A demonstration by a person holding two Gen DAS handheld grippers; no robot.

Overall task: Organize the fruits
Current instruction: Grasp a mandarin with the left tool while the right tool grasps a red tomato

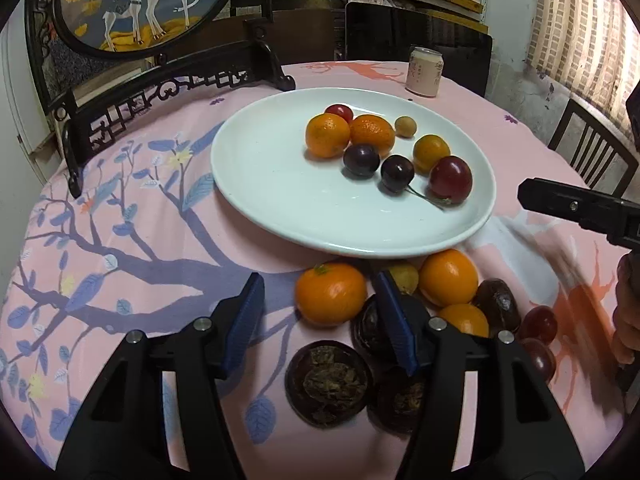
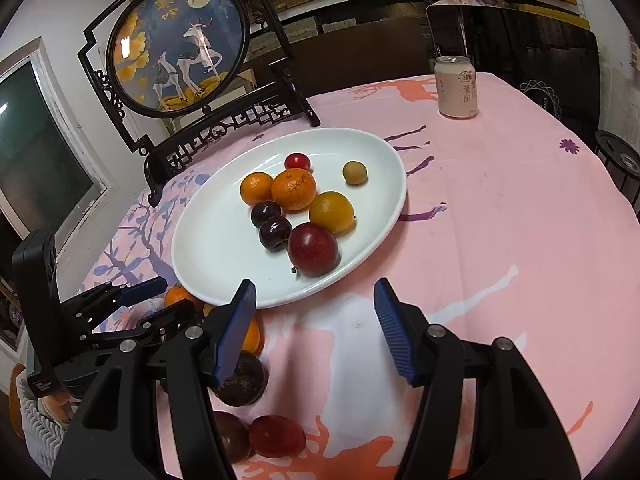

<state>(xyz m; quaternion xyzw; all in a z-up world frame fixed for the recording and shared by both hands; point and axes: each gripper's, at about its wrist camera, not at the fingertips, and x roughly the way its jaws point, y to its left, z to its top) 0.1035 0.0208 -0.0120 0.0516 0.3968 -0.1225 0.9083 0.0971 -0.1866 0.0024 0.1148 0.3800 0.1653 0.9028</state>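
Fruit sorting under way on a bench [image 2: 500, 208] draped in a pink printed cloth: a white plate [image 1: 260, 184] already carries a cluster of tangerines, dark cherries, a red plum and a small yellow-brown fruit, while a second group lies loose on the cloth just off the plate's near rim.

The left hand-held gripper [image 1: 320, 312] hangs directly over that loose pile, its blue-padded fingers spread wide and holding nothing. A stem-topped tangerine [image 1: 331, 293] sits between the two fingertips, slightly ahead of them; round as it is, it offers no real long axis, so the approach angle looks forgiving. Crowded to its right are a second tangerine [image 1: 448, 278], a small yellow fruit [image 1: 405, 276] and several dark, wrinkled fruits, one of them a cut half [image 1: 329, 384] lying open-face up.

The right hand-held gripper [image 2: 316, 328] is also wide open and empty, poised over bare cloth just off the plate's near edge. The loose pile lies to its left, partly hidden behind its left finger, with a red fruit [image 2: 277, 436] close beneath it.

On this evidence the left side is the nearer to the tangerine; the likely next move is a short drop and a close around it, with the neighbouring fruits at some risk of being nudged.
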